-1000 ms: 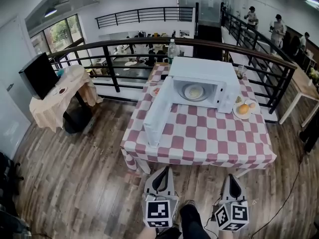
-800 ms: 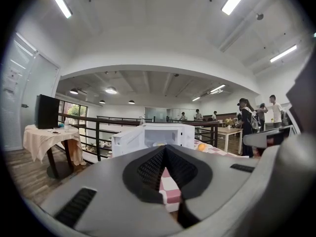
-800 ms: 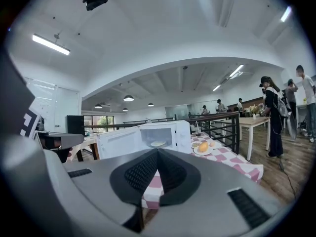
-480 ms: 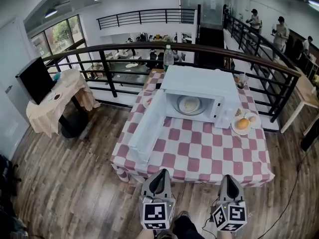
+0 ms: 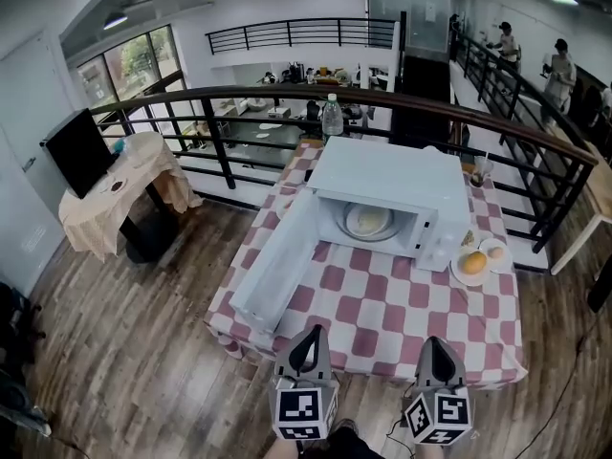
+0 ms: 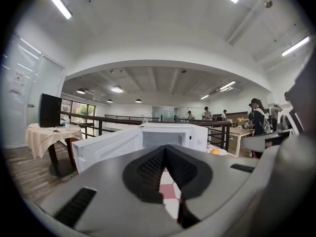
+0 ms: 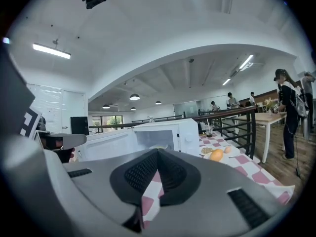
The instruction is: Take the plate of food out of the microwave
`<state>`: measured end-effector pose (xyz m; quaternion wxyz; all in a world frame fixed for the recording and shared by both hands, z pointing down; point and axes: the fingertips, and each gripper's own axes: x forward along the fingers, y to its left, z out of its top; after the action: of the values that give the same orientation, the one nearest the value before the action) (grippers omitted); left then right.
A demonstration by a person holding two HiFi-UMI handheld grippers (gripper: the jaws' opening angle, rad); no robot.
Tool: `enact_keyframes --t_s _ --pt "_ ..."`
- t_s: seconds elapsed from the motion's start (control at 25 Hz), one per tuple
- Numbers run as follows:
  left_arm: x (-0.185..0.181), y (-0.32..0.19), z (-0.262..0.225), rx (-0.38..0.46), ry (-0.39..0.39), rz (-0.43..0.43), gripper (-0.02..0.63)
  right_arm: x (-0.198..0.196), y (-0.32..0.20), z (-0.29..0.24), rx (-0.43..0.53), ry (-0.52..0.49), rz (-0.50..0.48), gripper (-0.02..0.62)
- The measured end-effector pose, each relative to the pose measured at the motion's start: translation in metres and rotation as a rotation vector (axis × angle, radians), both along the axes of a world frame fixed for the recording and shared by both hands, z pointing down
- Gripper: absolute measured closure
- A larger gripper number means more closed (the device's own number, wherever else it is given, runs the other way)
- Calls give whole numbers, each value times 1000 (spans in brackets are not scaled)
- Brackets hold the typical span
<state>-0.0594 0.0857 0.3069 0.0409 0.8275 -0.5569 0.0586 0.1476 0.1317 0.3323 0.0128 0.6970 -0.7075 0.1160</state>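
the microwave (image 5: 382,175) stands at the far side of the checked table (image 5: 402,314). its door (image 5: 277,266) is swung wide open to the left. the plate (image 5: 368,221) sits inside on the cavity floor, about in the middle, with a low pale heap of food on it. what the food is, i can't tell from here.

the left gripper (image 5: 308,333) and right gripper (image 5: 435,342) are both held low at the near edge of the table, well apart from the microwave. each has its jaws closed tip to tip with nothing between them, and only the tablecloth shows through the gap lower down.

i'd guess the plate is stiff glazed ware: moderately heavy, smooth, a bit slippery at the rim, and breakable if it drops. the food lies loose on top, so it should come out level. it may also be hot. the near rim is the only part within easy reach through the opening, and a grip there on each side of centre, one gripper apiece, looks safest. the jaws would have to open first.

a second plate (image 5: 475,263) with something orange on it sits just right of the microwave, so that side is a tight spot to set anything down.
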Motion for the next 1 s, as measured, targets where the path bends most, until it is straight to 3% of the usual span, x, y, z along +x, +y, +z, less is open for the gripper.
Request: enact_keyframes --t_s 0.6,1.0 --pt "17 -33 17 -59 -26 -26 589 12 -40 19 -39 -38 -39 601" --pt "35 -76 36 -96 -19 24 589 22 -78 31 -60 -43 -6 601"
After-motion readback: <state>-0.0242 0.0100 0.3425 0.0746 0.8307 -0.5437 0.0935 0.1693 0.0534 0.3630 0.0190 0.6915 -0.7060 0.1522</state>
